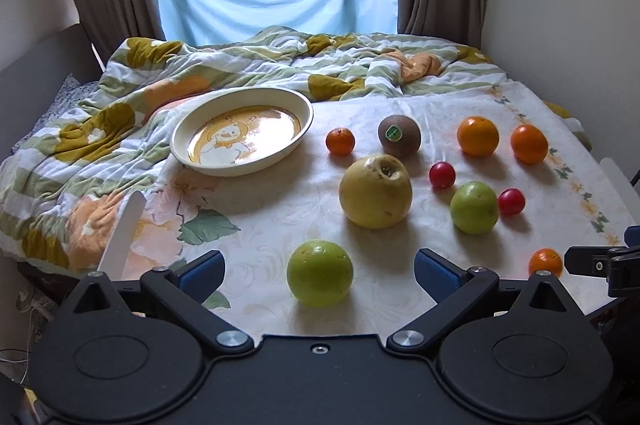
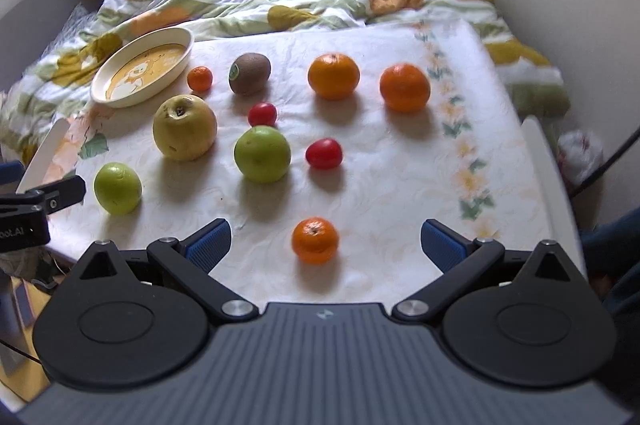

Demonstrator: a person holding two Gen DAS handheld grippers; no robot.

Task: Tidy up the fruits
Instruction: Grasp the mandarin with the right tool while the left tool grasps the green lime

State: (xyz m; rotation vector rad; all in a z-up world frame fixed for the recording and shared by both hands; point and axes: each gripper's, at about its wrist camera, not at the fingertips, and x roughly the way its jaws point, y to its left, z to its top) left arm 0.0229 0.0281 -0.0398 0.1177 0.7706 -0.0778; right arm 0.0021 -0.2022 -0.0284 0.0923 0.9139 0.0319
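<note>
Several fruits lie on a white floral cloth. My left gripper (image 1: 319,267) is open and a green apple (image 1: 319,273) sits between its fingers, untouched. My right gripper (image 2: 325,237) is open around a small mandarin (image 2: 315,239), also untouched. Farther out lie a big yellow apple (image 1: 375,191), a second green apple (image 1: 474,207), a kiwi (image 1: 399,136), two oranges (image 1: 478,136) (image 1: 529,144), two red tomatoes (image 1: 442,175) (image 1: 511,201) and a tiny mandarin (image 1: 340,141). An empty cream plate with a duck picture (image 1: 244,133) stands at the far left; it also shows in the right wrist view (image 2: 142,71).
A rumpled green and yellow quilt (image 1: 120,129) lies behind and left of the cloth. Walls close in on the right. The board's white edge (image 2: 548,161) drops off at the right. The left gripper's tip (image 2: 48,199) shows at the right view's left edge.
</note>
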